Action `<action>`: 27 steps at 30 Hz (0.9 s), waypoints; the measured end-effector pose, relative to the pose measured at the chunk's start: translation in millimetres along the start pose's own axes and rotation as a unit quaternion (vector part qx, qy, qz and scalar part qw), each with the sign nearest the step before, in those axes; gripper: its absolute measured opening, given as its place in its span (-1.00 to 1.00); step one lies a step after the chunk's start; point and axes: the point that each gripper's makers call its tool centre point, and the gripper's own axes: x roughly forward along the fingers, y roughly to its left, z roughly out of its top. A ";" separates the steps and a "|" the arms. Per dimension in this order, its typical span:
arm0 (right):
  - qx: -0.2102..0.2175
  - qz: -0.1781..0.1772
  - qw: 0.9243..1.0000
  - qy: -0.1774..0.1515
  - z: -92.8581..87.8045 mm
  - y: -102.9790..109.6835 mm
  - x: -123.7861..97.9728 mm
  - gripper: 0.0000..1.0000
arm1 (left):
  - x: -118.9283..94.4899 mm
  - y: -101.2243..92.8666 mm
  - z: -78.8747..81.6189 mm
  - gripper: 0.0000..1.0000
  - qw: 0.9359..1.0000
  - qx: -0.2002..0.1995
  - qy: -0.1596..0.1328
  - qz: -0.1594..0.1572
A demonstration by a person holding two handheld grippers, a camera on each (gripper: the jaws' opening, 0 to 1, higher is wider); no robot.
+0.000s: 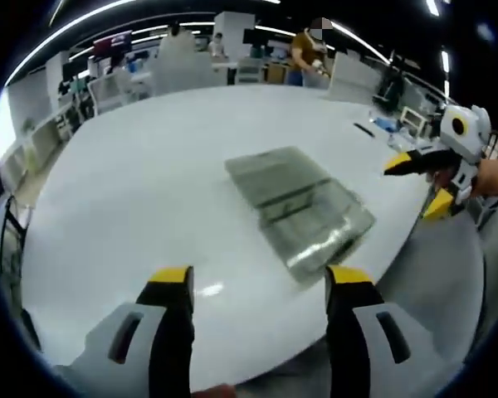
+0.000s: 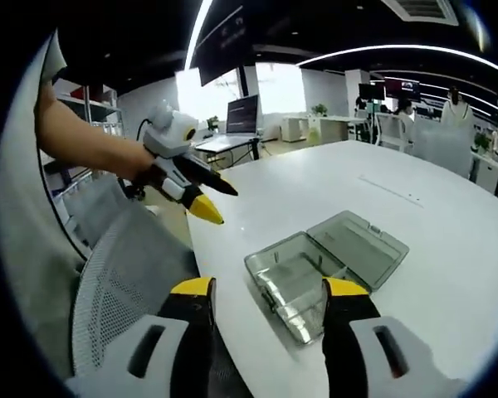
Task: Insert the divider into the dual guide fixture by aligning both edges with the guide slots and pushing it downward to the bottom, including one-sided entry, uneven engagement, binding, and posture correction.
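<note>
The left gripper [image 1: 257, 282] is hovering just short of the clear plastic case [image 1: 300, 209], its jaws standing apart with nothing between them. The right gripper [image 2: 266, 294] is hanging over the table edge nearest the case, jaws likewise spread and empty. Each gripper is also showing in the other's view: the right one [image 1: 419, 184] is coming in beyond the far side of the case in the left gripper view, and the left one [image 2: 206, 196] is pointing toward the case from its upper left in the right gripper view, a bare forearm behind it.

The case is lying opened flat on the white table [image 1: 149, 182], close to the table's near edge, its lid [image 2: 358, 247] folded out beside the tray half [image 2: 290, 278]. This is presumably the dual guide fixture, though its guide slots are too blurred to make out. I cannot pick out the divider with any certainty; something pale is lying inside the tray half, but it is unclear what.

Judging by the empty jaws, the task is sitting at its very start: the approach, before any pickup. The next move is likely calling for finding and gripping the divider by its upper edge, while the other gripper is steadying the case, then squaring both edges to the slots.
</note>
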 end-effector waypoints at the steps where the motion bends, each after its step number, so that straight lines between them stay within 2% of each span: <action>1: 0.000 0.000 1.000 0.000 -0.4 0.0 -0.1 0.02 | 1.4 1.5 0.1 0.26 1.000 0.000 0.001 0.000; 13: 0.000 -0.012 1.000 0.015 -8.3 -2.4 -7.3 0.13 | 19.8 26.3 -17.1 0.25 0.999 -0.023 0.040 0.015; 27: 0.005 -0.018 1.000 0.014 -9.7 -8.3 -16.1 0.17 | 43.8 40.9 -23.4 0.19 0.996 -0.034 0.077 0.030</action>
